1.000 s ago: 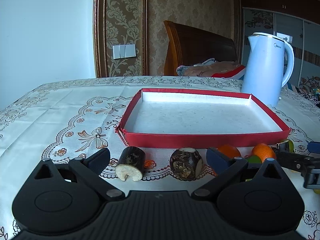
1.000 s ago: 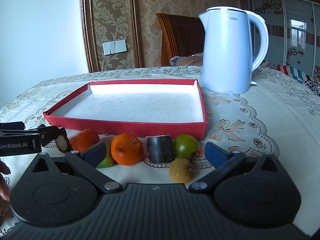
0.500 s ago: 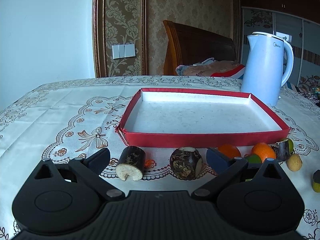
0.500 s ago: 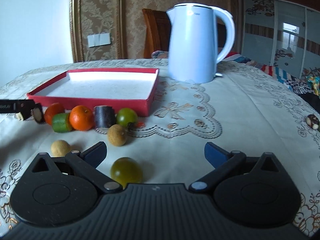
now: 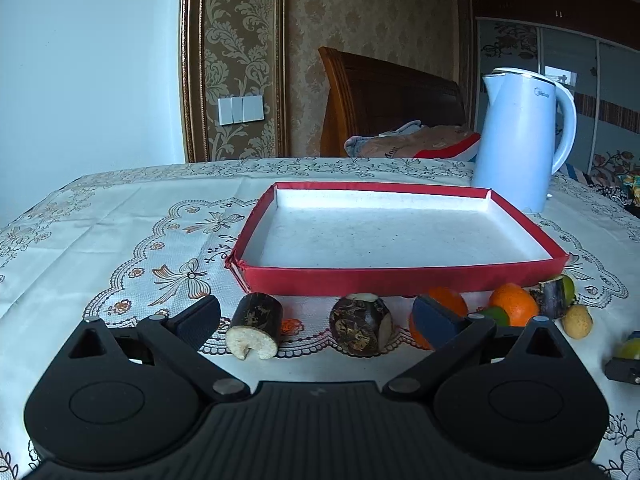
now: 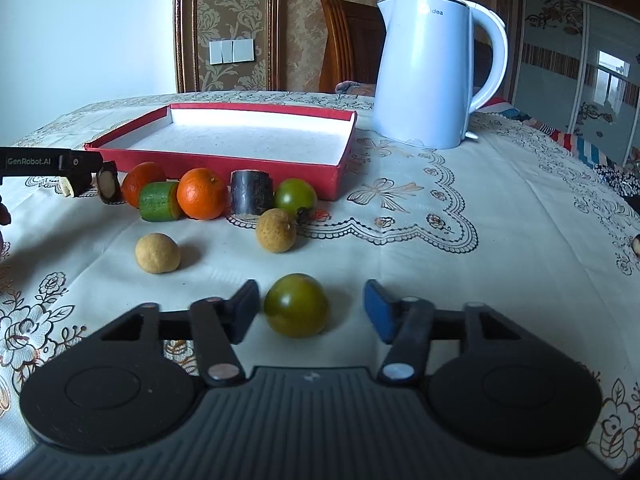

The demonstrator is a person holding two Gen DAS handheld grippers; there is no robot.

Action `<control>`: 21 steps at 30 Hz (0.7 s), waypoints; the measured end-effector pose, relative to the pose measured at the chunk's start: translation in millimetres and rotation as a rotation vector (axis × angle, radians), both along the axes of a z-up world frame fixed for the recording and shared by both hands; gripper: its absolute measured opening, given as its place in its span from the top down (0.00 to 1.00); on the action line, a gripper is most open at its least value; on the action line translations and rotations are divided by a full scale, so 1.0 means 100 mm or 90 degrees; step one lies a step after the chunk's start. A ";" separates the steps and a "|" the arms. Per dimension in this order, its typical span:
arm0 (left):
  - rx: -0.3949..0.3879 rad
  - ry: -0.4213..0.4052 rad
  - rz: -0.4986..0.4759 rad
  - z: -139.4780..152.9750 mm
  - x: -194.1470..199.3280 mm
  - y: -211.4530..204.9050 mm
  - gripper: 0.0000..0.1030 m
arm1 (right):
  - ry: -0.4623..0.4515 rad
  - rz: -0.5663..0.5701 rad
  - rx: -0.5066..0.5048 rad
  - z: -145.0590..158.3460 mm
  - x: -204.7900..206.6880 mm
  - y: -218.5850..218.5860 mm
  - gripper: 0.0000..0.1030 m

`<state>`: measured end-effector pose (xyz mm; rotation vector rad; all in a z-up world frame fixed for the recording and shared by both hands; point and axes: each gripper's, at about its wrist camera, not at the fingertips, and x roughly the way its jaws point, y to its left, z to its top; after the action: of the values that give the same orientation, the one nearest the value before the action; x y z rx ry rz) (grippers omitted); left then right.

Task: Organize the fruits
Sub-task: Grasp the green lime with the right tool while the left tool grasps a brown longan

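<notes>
2 grippers: right gripper [image 6: 310,310] narrowing, unclenched around green tomato [image 6: 297,305]; left gripper [image 5: 316,316] wide, before red tray [image 5: 400,276].

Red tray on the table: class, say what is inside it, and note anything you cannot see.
Nothing lies inside the red tray: its white, speckled floor is bare in both views. The fruit sits outside on the tablecloth. The strip of floor directly behind the near wall is hidden.

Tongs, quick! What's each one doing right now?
Left tongs: open, holding nothing.
Right tongs: just been closing around the near green tomato, not squeezing it yet.
</notes>
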<state>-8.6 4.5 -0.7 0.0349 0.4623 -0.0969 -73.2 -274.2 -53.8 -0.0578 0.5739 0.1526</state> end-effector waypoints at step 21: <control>0.084 0.094 -0.147 -0.15 -0.23 -1.13 0.01 | -0.082 -0.083 0.001 0.09 -0.11 -0.30 0.71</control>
<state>-32.1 -108.5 -16.2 0.2123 0.6115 -0.2965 -83.8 -303.8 -44.7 -0.0279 0.4469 0.0225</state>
